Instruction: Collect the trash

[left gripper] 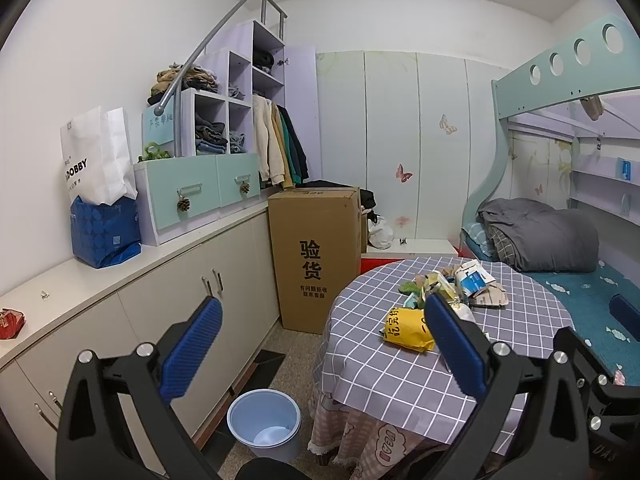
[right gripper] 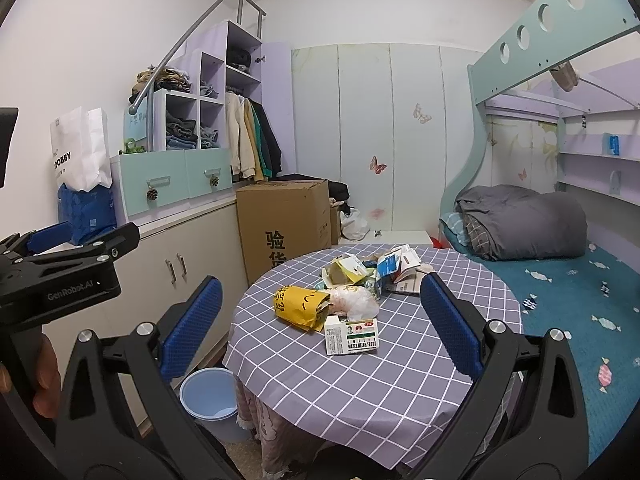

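Right wrist view: right gripper spread wide, empty; watermelon-frost box lies dead ahead, nearer than left gripper, also wide.

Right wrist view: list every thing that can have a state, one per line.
Right claw: open, holding nothing.
Left claw: open, holding nothing.
Blue bin: upright, on the floor beside the table.
Yellow bag: crumpled, lying on the tablecloth.
Watermelon Frost box: lying flat.
Cardboard box: closed, upright.
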Demonstrator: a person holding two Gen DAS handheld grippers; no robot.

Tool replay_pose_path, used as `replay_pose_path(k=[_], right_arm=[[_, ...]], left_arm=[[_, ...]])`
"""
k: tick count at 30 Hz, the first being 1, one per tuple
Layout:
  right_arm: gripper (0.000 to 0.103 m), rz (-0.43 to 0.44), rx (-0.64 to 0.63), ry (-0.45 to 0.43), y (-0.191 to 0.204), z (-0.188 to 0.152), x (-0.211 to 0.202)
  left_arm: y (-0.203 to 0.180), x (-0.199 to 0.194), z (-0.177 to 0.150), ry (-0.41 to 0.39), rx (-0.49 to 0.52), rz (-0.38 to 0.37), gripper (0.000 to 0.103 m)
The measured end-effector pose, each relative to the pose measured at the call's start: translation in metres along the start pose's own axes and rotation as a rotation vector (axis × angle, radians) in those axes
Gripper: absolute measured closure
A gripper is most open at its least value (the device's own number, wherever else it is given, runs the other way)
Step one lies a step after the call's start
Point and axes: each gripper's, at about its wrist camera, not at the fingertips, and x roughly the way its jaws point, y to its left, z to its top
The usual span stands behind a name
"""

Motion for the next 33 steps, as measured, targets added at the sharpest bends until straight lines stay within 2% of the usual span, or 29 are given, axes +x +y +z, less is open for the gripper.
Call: replay_pose_path(k=[33], right_arm=[[0.006, 0.025, 0.004, 0.024, 0.0022, -0.0012, 0.0008]], left_arm=[[0.0005, 0.0003, -0.0063, 0.002, -0.005, 0.005, 0.004]])
